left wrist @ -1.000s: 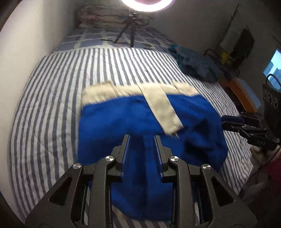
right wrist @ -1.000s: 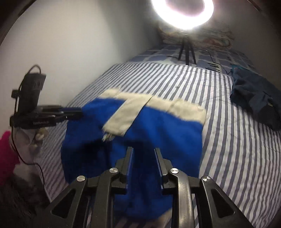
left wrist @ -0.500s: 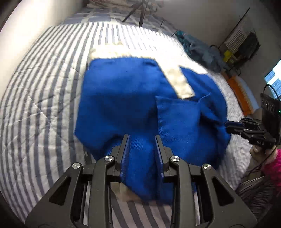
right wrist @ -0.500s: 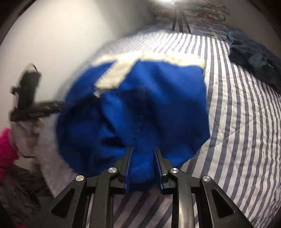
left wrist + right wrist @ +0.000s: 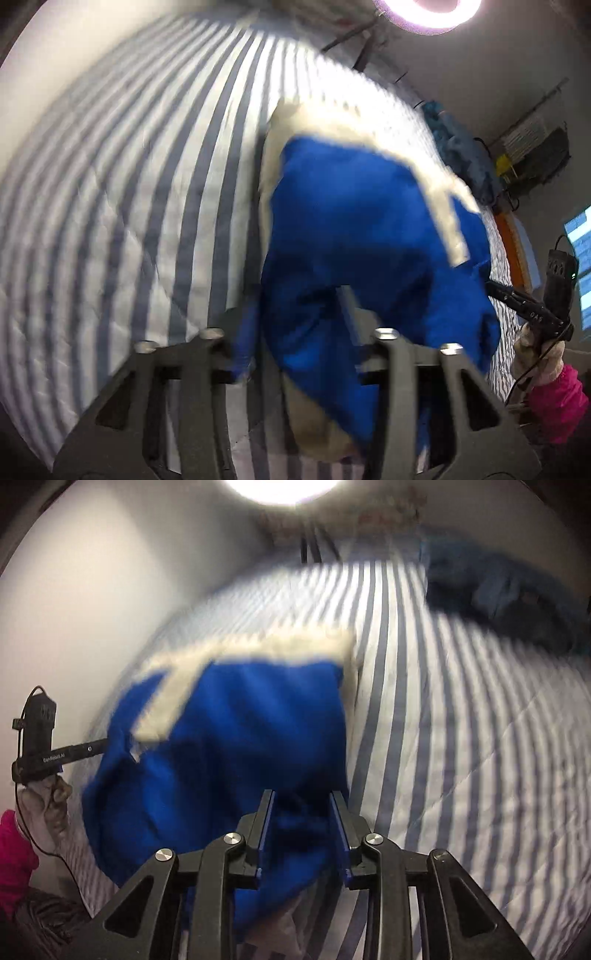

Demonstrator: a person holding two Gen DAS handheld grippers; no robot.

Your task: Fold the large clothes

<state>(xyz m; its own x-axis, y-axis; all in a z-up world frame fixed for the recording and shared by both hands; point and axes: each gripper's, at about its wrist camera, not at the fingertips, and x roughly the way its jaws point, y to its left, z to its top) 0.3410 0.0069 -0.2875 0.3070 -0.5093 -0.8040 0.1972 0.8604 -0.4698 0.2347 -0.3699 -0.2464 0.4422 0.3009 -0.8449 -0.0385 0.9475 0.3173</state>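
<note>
A blue fleece garment (image 5: pixel 362 229) with a cream band (image 5: pixel 439 206) lies folded on the striped bed (image 5: pixel 110 221). My left gripper (image 5: pixel 299 314) hangs low over its near edge; the jaws are opening and stand wide, with blue cloth loose between them. In the right wrist view the garment (image 5: pixel 240 738) bunches between the fingers of my right gripper (image 5: pixel 302 799). Those jaws are starting to open, but the cloth still fills the gap against both pads. Each view shows the other gripper at the garment's far side: the right gripper (image 5: pixel 493 287) and the left gripper (image 5: pixel 103 744).
A ring light (image 5: pixel 424 14) on a tripod stands at the head of the bed. A dark blue clothes pile (image 5: pixel 498 587) lies on the far right of the bed (image 5: pixel 461 738). A wall (image 5: pixel 92 590) runs along the left. A person's pink sleeve (image 5: pixel 554 398) is at the bedside.
Both grippers have sunk toward the bed and rolled. The garment's blue part now covers more of the cream band. Both pairs of jaws stand wider, the left much more.
</note>
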